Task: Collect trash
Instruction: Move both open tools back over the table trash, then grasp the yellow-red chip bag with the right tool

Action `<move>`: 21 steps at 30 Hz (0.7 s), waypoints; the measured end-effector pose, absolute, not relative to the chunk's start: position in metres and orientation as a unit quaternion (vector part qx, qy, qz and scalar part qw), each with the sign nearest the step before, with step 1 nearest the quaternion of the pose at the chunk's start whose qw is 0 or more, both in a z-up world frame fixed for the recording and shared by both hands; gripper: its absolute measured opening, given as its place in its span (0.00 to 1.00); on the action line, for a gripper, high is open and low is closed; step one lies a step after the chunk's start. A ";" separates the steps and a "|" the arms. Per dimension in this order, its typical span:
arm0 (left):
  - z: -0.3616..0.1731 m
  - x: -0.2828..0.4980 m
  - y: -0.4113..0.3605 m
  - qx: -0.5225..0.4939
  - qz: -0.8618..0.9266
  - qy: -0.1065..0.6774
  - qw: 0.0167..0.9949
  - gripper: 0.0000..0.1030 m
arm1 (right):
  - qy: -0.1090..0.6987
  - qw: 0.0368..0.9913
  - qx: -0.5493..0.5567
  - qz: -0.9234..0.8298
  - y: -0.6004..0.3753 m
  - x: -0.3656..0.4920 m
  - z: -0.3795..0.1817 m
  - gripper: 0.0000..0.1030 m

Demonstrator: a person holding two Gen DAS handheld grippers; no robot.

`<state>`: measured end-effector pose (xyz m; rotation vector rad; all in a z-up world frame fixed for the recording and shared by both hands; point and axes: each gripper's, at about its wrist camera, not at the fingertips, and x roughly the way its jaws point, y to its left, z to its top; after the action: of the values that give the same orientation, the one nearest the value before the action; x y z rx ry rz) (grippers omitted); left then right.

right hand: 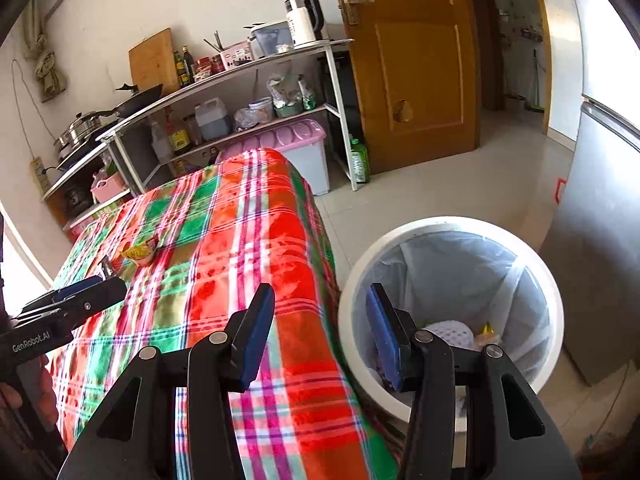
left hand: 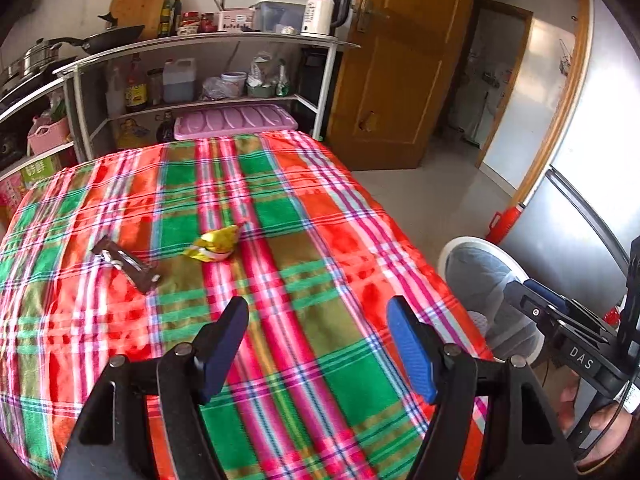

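A crumpled yellow wrapper (left hand: pixel 216 244) lies on the plaid-covered table (left hand: pixel 320 264); it also shows in the right wrist view (right hand: pixel 140 252). A dark brown wrapper (left hand: pixel 124 264) lies to its left. My left gripper (left hand: pixel 318 312) is open and empty, above the table's near part, short of both wrappers. My right gripper (right hand: pixel 320 300) is open and empty, over the table's right edge beside the white trash bin (right hand: pixel 556 280), which holds a liner and some trash (right hand: pixel 486 330). The bin also shows in the left wrist view (left hand: pixel 448 252).
Metal shelves (left hand: pixel 208 44) with bottles, pans and a kettle stand behind the table. A pink-lidded box (left hand: pixel 236 120) sits under them. A wooden door (left hand: pixel 396 64) and a grey fridge (right hand: pixel 600 240) are to the right. Tiled floor lies around the bin.
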<state>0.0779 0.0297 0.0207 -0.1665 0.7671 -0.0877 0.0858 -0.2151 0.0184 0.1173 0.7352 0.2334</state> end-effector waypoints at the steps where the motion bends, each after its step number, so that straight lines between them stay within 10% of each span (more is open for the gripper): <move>1: 0.020 0.078 0.039 -0.086 -0.034 0.373 0.923 0.72 | 0.358 0.924 0.054 0.121 -0.208 0.088 0.019 0.47; 21: 0.011 0.073 0.167 -0.136 0.070 0.367 0.917 0.74 | 0.384 0.892 0.003 0.239 -0.077 0.129 0.011 0.49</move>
<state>0.0726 0.1673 0.0112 -0.2803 0.7558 0.1446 0.1294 -0.0766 0.0109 0.0059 0.7967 0.4957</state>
